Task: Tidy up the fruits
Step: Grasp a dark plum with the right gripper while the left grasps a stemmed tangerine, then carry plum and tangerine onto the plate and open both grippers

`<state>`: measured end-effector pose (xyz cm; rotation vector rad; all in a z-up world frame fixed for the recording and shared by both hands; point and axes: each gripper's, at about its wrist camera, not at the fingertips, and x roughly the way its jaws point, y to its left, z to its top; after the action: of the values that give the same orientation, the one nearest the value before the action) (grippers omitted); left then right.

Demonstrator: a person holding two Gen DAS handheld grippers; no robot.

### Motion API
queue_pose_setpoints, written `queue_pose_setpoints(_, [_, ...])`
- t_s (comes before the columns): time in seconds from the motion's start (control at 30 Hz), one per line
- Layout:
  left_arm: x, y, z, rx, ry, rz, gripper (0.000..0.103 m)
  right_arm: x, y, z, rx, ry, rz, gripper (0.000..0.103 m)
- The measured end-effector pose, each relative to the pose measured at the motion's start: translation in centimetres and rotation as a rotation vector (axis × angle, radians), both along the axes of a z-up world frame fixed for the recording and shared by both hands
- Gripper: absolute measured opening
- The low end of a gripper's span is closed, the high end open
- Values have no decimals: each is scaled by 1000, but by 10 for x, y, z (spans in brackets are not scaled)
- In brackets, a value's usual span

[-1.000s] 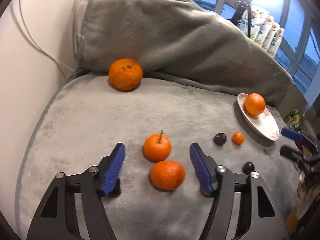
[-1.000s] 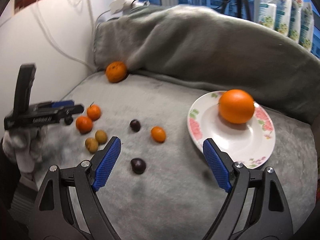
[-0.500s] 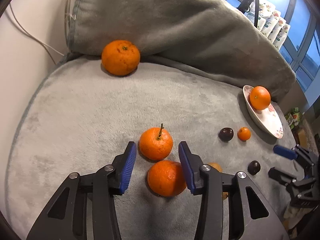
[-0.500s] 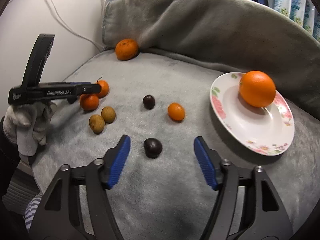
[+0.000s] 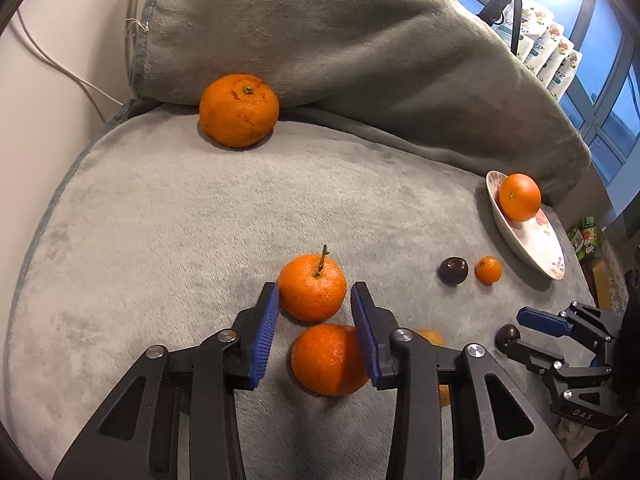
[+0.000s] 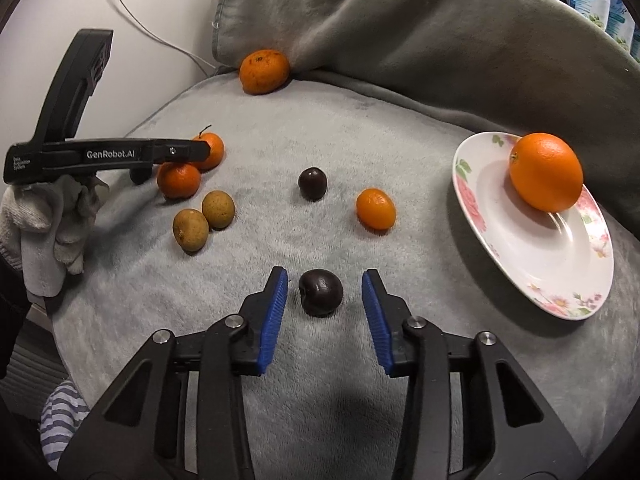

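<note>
- A grey plush blanket covered the bench and rose in a heaped fold at the back.
- A floral plate sat at the right of the blanket, with a large orange resting on its far rim.
- The left tongs had just been closing around a stemmed mandarin; its blue pads flanked the fruit, the left pad at its skin, the right one still with a sliver of gap, so no firm clamp showed.
- The right tongs had also just been closing, with a dark cherry on the blanket between the pads and clear space on both sides.
- A gloved hand gripped the left tool in the right wrist view.
- A big blemished mandarin lay against the blanket fold at the back.
- A second mandarin lay just in front of the stemmed one, almost touching it, under the left tongs.
- Two brown longans lay side by side, touching, near that mandarin pair.
- A kumquat lay between the plate and a second dark cherry, apart from both.
</note>
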<state>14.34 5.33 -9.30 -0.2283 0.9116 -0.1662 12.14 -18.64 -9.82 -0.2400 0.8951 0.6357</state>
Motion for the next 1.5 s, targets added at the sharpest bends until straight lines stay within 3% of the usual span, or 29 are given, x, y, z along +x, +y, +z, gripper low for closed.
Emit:
queue_pose_setpoints(0.23, [1,-1,1,10,-6,-6,30,0,4,-10,-18,26,6,28])
queue_pose_setpoints(0.33, [1,0,0,10,-9,-7,30,-1,6,-10,-25,26,10,27])
queue_pose_setpoints(0.43, [3,-1,-1,21,4,-14,37,-1,7,-10,-31,24,14,26])
queue_pose_setpoints(0.87, [8,-11,-2,72,-16,-16,33,-3,5,-9,-24,12,6,25])
queue_pose_setpoints(1.5, [-12,-32,29,-6,-109,-51,32,-5,-28,19,51,-58,-67,24])
